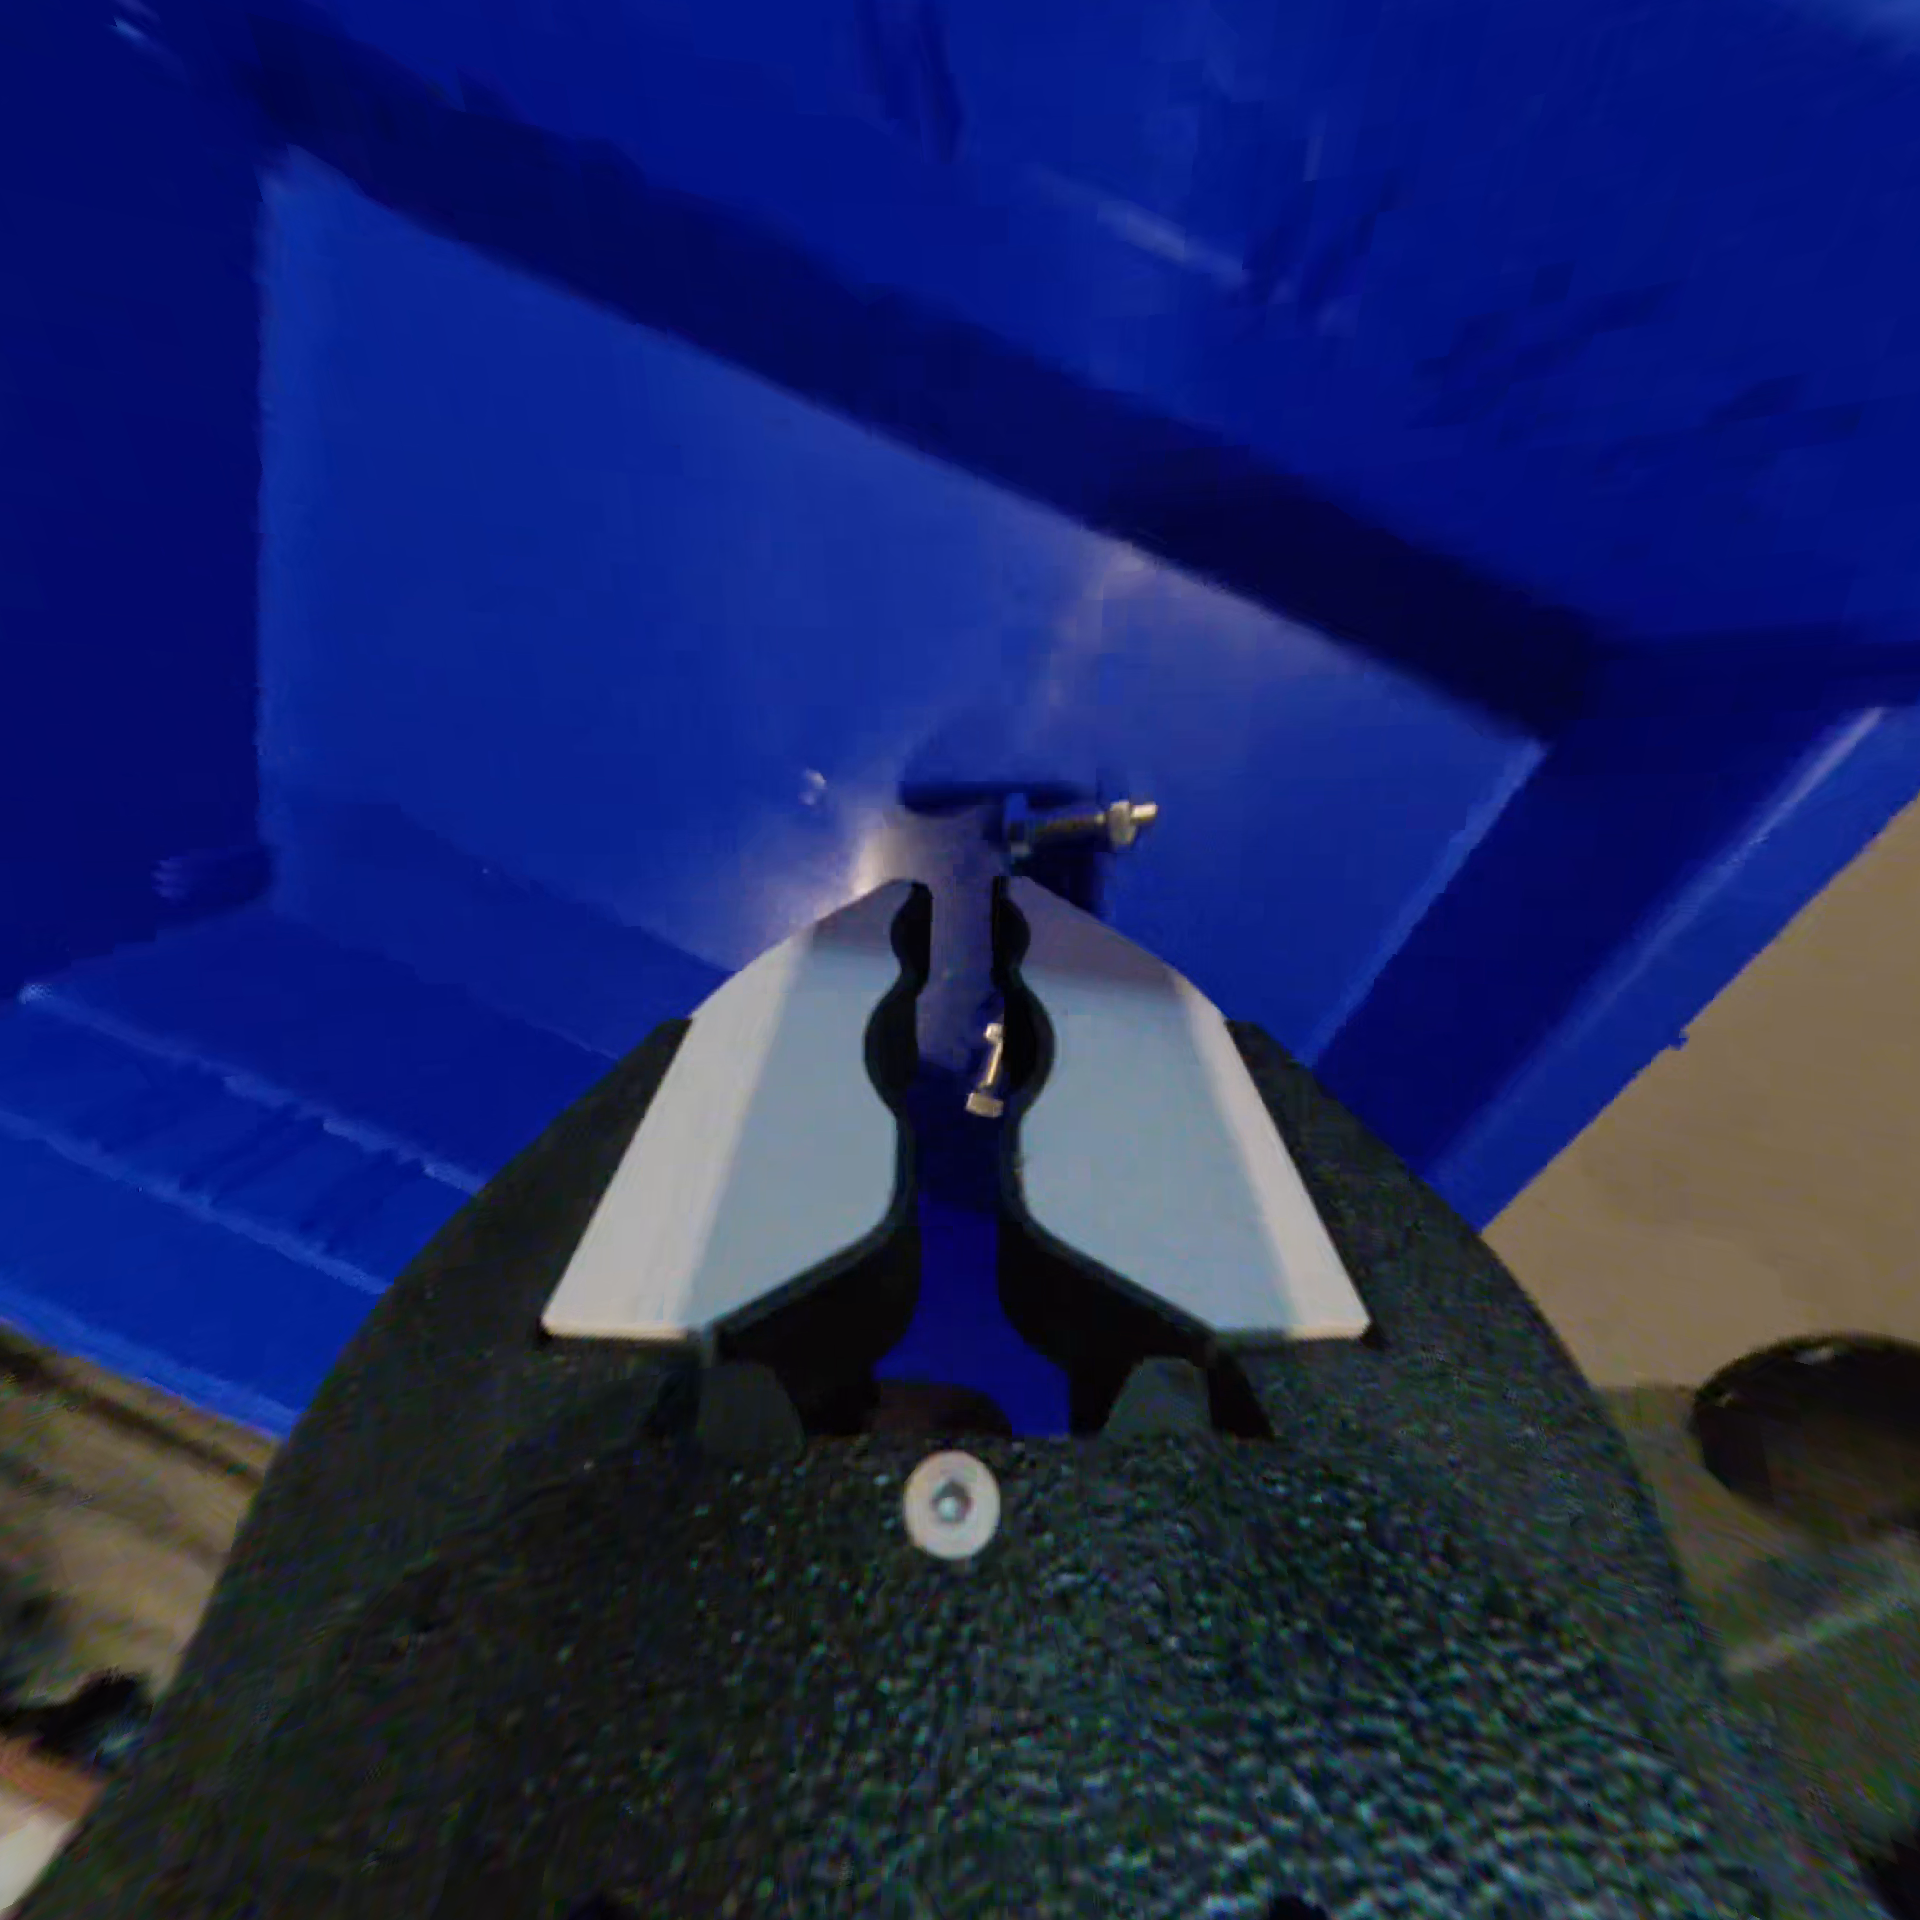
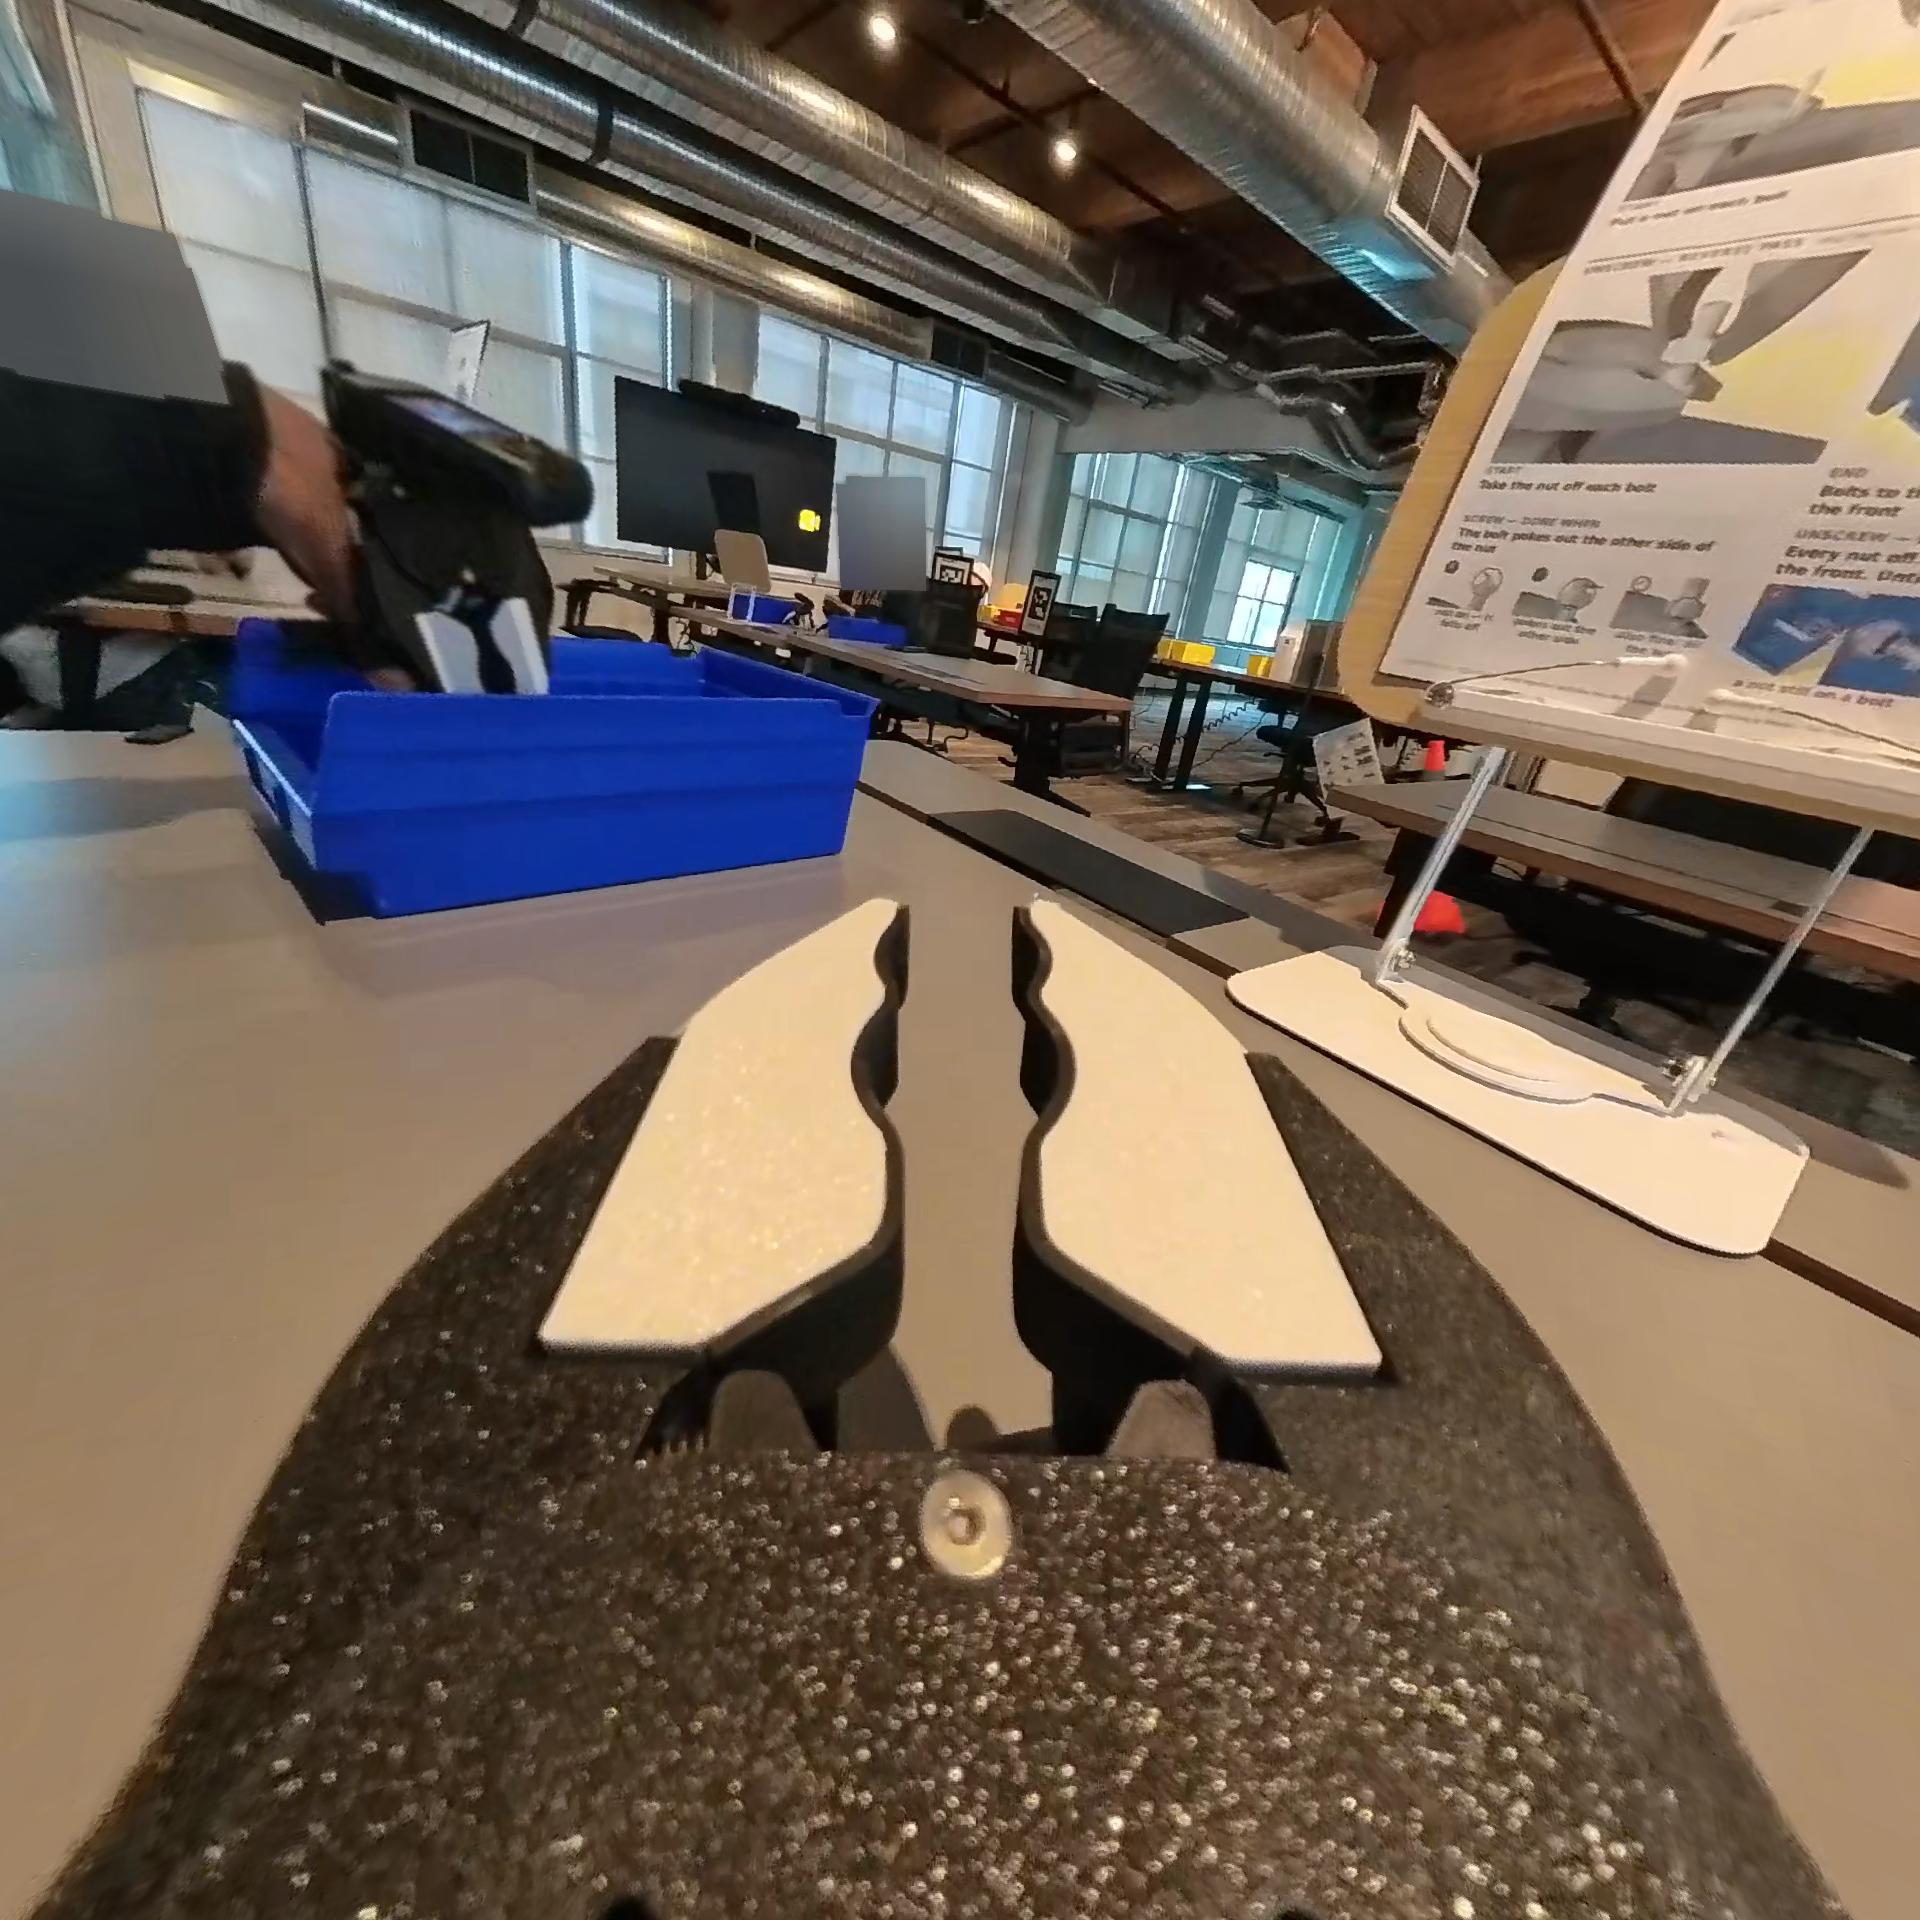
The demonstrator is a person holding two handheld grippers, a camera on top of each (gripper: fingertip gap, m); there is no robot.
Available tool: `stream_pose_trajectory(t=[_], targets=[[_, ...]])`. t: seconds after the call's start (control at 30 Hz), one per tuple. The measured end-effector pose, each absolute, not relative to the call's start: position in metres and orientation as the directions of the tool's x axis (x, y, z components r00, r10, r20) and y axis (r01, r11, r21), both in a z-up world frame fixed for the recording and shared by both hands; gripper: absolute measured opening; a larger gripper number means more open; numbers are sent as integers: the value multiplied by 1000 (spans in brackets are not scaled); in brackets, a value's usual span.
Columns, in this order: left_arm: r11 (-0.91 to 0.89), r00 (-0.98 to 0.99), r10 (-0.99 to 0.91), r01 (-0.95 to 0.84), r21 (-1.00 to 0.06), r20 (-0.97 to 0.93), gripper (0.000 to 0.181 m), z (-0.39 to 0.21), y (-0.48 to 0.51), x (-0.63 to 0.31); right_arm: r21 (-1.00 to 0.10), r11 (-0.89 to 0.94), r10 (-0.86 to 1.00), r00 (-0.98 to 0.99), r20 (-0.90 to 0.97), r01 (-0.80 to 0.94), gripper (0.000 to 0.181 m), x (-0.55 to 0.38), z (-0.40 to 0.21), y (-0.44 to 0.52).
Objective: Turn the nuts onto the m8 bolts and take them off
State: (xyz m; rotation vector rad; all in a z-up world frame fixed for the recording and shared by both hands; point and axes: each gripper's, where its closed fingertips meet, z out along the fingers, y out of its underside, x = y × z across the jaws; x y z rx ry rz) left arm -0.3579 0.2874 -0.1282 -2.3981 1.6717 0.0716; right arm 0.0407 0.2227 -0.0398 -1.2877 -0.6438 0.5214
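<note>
Grey table point(image 2: 312, 1039): left gripper point(image 1: 958, 883) jaws narrowly parted over bolts point(image 1: 1081, 821).

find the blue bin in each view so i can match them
Left wrist view: the bin fills most of the picture, seen from above, its floor under the left tongs.
Right wrist view: the bin sits on the table at centre left.
Shared landmark: the left tongs, dipping into the bin in the right wrist view too.

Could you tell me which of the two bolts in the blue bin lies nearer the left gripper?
The bolt seen between the left gripper's fingers, head toward the camera; the other bolt lies beyond the fingertips, pointing right.
</note>
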Motion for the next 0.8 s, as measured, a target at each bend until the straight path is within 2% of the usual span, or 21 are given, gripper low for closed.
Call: stream_pose_trajectory(t=[0.07,0.27,0.53,0.6,0.67,0.8], targets=[[-249,258,-955,-966,-75,-148,13,-132,286,-360,-977,215,684,712,159,11,19,39,-41,221],[28,-34,-993,-998,50,-116,20,-139,280,-351,-974,224,697,692,189,40,18,33,-43,218],[284,-305,-947,-943,173,-106,33,-153,283,-353,-973,223,703,683,197,50,18,31,-44,218],[318,-341,-936,-926,202,-91,32,-158,283,-356,-973,224,704,682,198,52,18,31,-44,218],[317,-332,-942,-926,205,-47,21,-162,279,-360,-973,225,703,682,200,53,18,31,-44,218],[212,-220,-975,-965,156,-33,11,-163,274,-362,-971,232,703,680,209,58,18,30,-45,217]])
